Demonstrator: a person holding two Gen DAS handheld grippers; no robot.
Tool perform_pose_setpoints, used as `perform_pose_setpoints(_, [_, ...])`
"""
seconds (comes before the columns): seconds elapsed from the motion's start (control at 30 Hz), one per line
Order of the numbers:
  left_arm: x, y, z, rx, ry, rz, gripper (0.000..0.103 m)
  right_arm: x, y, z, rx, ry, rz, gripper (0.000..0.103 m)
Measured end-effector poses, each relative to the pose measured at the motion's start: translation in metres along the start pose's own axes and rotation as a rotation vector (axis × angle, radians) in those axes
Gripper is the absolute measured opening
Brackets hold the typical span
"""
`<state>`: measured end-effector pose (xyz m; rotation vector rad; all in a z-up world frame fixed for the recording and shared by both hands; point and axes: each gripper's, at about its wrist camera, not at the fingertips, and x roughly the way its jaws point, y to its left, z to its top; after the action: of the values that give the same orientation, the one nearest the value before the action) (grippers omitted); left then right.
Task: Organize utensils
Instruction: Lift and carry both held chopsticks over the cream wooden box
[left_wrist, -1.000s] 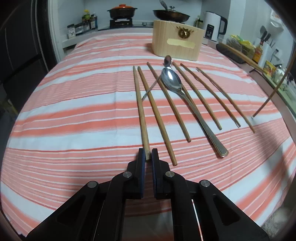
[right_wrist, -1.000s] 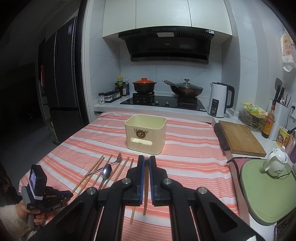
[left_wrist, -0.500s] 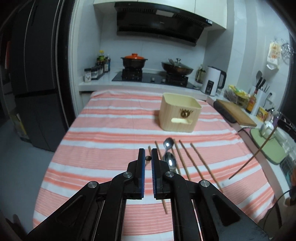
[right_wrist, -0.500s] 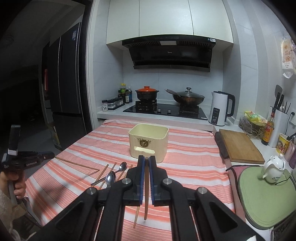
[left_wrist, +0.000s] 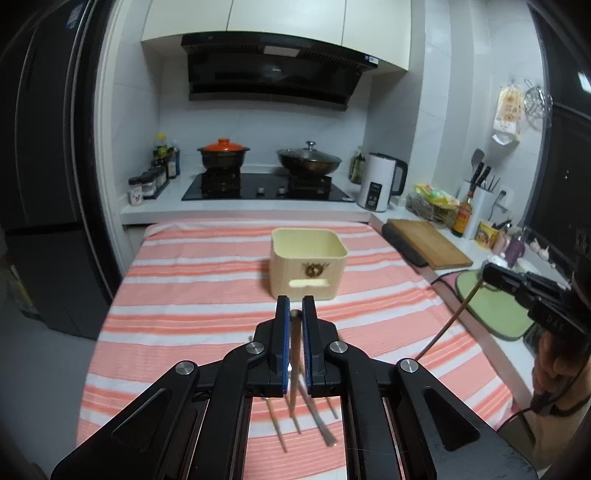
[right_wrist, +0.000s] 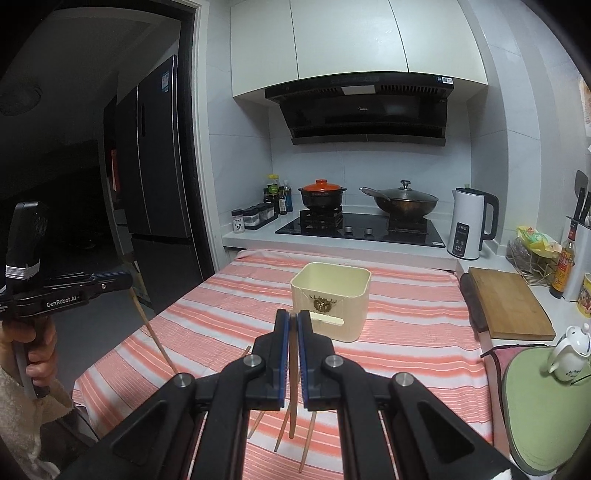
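- The left gripper (left_wrist: 294, 312) is clamped on one wooden chopstick (left_wrist: 294, 365); the stick's top end sits between the blue pads and its length hangs down toward the table.
- From the right wrist view, that same gripper is at the left edge, gripped by a hand (right_wrist: 35, 350) in a pale fuzzy sleeve, and the chopstick slants down from it above the table's near left corner.
- The right gripper (right_wrist: 293, 321) is closed on a second chopstick (right_wrist: 293, 384), which also hangs down between the fingers, clear of the cloth.
- Below both grippers, the remaining chopsticks (right_wrist: 282, 430) and a metal spoon handle (left_wrist: 321, 426) lie on the red-and-white striped tablecloth (left_wrist: 192, 291), mostly hidden behind the gripper bodies.
- The cream utensil box (right_wrist: 330, 299), open at the top, stands upright on the cloth beyond both grippers, well apart from the loose utensils.
- Further back are the hob with an orange-lidded pot (right_wrist: 322, 195) and a wok (right_wrist: 404, 201), and a white kettle (right_wrist: 471, 223) to the right.
- A wooden cutting board (right_wrist: 508, 302) lies on the counter right of the table.
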<state>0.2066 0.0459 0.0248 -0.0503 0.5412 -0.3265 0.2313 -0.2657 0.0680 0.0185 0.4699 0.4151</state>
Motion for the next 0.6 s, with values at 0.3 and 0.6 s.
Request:
perform_pose_setpoints(0.3, [0.023,-0.010,0.062,-0.027,-0.052,-0.053,0.004,0.020,0.007,0.033,-0.056,-0.024,0.011,0.005])
perform_pose_setpoints(0.6, [0.077,-0.012,0.151,-0.067,-0.180,-0.047,0.004,0.075,-0.021,0.107,-0.063,-0.155,-0.059,0.005])
